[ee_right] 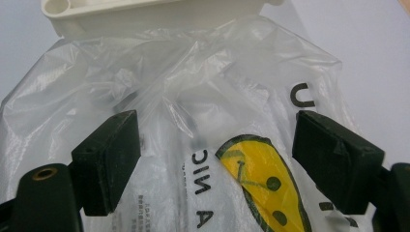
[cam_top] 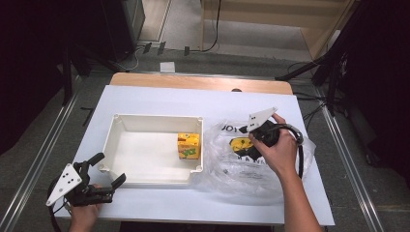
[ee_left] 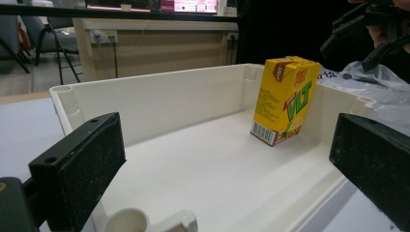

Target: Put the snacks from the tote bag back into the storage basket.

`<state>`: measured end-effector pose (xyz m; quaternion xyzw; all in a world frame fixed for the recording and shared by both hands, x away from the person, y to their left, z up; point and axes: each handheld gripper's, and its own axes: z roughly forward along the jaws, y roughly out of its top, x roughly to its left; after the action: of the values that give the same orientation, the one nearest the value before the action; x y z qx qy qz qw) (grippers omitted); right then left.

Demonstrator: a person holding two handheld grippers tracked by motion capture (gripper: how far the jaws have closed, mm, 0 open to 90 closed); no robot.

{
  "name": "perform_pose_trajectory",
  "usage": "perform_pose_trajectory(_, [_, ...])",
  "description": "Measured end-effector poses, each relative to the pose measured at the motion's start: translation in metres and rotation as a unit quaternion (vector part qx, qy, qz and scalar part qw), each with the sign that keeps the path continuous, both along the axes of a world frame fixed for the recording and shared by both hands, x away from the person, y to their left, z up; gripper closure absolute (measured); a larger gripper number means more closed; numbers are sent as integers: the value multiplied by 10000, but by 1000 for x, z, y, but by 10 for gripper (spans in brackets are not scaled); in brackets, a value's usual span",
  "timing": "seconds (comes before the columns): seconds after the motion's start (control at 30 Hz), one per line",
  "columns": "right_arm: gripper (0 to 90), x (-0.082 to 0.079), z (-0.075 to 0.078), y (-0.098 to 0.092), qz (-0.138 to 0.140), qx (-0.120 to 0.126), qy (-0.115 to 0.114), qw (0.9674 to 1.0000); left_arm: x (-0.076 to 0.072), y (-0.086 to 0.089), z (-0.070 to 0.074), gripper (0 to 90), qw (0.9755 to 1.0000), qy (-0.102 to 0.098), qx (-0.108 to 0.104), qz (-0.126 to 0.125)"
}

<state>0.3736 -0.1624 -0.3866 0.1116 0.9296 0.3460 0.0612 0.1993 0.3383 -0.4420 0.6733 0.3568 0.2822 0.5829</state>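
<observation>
We see clear plastic bag (cam_top: pixel 241 159) lying on bench (cam_top: pixel 159 99), touching white tray's (cam_top: pixel 145 121) right wall. Right claw (cam_top: pixel 256 140) over bag, jaws apart. Yellow carton (cam_top: pixel 188 146) upright inside tray. Left claw (cam_top: pixel 104 169) apart, at tray's near-left corner.

Crinkled glossy clear plastic bag (ee_right: pixel 193 96); matt white plastic tray (ee_left: pixel 159 101)
</observation>
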Motion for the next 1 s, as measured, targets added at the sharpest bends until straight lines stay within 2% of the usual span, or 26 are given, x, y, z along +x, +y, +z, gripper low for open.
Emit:
perform_pose_trajectory(0.1, [186,-4,-1,-6,-46,105,-14,9999,0,0,0,0,10000,2,2,0])
perform_pose_trajectory(0.4, [185,-10,-7,-18,-153,219,-11,9996,0,0,0,0,10000,7,-9,-1])
perform_pose_trajectory(0.7, [187,-19,-13,-36,-300,481,-84,9984,0,0,0,0,10000,9,-8,0])
perform_pose_trajectory(1.0, [187,-25,-19,-48,-412,579,-103,9974,0,0,0,0,10000,11,-3,-4])
